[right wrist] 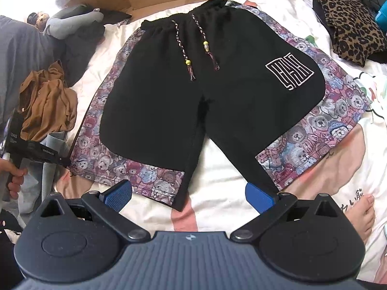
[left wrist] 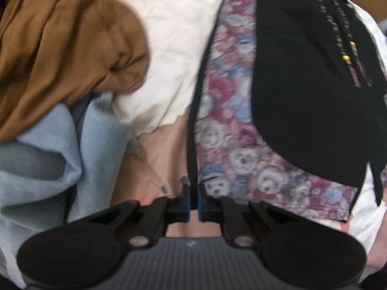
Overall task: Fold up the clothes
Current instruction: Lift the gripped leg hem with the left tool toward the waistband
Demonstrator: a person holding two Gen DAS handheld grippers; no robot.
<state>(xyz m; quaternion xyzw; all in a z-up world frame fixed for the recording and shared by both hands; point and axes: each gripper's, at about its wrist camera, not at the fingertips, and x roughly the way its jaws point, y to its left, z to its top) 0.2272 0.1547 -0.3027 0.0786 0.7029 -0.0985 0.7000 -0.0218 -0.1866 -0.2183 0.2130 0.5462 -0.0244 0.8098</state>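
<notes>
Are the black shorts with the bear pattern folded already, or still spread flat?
Spread flat. The shorts lie open on the bed sheet, front up, both legs apart, drawstrings visible, no fold made.

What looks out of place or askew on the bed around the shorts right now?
The black shorts with teddy-bear print panels lie flat, legs splayed. The crumpled brown garment and light blue cloth sit bunched by their left-hand edge, unfolded. The left gripper pinches that corner's black trim.
</notes>
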